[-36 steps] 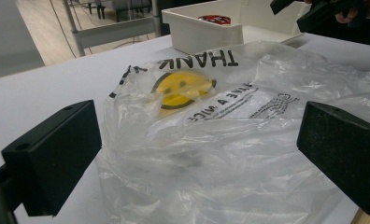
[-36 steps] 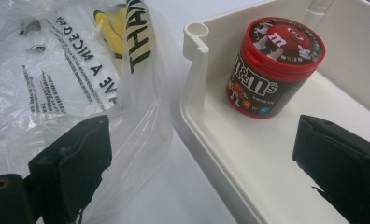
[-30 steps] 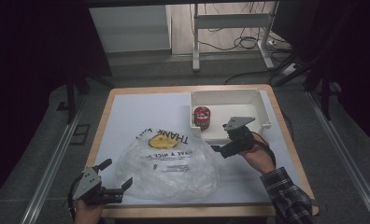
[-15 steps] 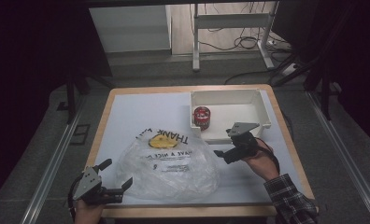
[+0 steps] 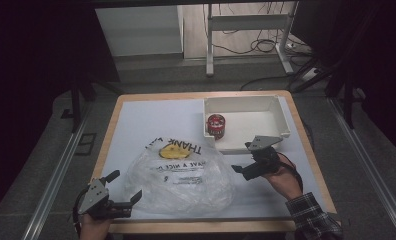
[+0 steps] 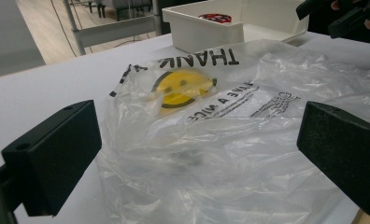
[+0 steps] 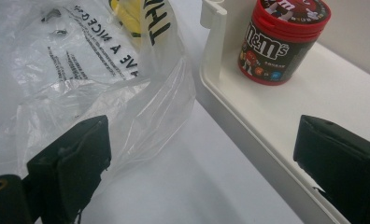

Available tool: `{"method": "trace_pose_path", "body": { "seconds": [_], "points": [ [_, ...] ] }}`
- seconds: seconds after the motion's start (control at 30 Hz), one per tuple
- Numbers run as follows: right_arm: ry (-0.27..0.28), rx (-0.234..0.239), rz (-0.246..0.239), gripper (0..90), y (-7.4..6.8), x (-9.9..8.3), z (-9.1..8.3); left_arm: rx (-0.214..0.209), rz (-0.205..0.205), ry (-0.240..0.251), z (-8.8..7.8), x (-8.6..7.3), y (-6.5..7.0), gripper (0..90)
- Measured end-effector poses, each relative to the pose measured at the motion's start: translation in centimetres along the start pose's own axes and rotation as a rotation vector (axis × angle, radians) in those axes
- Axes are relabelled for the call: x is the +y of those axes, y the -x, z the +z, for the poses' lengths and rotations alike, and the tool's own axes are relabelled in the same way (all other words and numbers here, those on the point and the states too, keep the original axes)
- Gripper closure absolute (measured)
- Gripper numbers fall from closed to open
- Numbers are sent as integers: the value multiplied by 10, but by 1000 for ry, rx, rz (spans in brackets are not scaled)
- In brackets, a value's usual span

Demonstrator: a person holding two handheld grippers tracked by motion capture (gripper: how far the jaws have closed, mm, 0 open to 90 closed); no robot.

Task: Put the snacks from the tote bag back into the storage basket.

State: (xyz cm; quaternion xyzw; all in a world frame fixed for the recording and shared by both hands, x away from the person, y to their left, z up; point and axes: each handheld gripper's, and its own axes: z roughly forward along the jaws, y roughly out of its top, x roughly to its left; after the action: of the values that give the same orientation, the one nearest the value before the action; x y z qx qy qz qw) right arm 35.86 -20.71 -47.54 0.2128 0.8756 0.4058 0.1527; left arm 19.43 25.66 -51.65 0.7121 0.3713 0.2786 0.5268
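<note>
A crumpled clear plastic bag (image 5: 178, 175) with a yellow smiley and black "THANK YOU" print lies in the middle of the table. My left gripper (image 5: 128, 185) sits at its near left corner. In the left gripper view its jaws (image 6: 197, 158) stand wide apart, with the bag (image 6: 230, 140) bulging between them unpressed. My right gripper (image 5: 241, 157) hovers open just right of the bag, in front of the white tray (image 5: 246, 107). A red M&M's tub (image 5: 216, 125) stands upright in the tray's left end. In the right gripper view the open gripper (image 7: 202, 172) straddles the bag's edge (image 7: 164, 107) and the tray rim (image 7: 213, 46), with the tub (image 7: 281, 39) ahead.
The table has a pale blue-white top with a wooden border (image 5: 306, 145). The tray sits at the back right, holding just the tub. Beyond the table are a metal frame's legs (image 5: 208, 45) and cables on the floor. Dark rails run along both sides.
My right gripper has drawn back from the tray's front wall toward the near edge, staying open. The left gripper and the bag have not moved.
</note>
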Motion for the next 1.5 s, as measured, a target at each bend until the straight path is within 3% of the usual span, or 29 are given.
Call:
{"method": "trace_pose_path", "body": {
  "seconds": [0.67,1.5],
  "points": [
    [20,-23,13,41,-8,-14,-15,1,1,-2,0,0,0,0],
    [61,-91,55,41,-13,-41,-40,2,1,-7,1,0,0,0]
  ]
}}
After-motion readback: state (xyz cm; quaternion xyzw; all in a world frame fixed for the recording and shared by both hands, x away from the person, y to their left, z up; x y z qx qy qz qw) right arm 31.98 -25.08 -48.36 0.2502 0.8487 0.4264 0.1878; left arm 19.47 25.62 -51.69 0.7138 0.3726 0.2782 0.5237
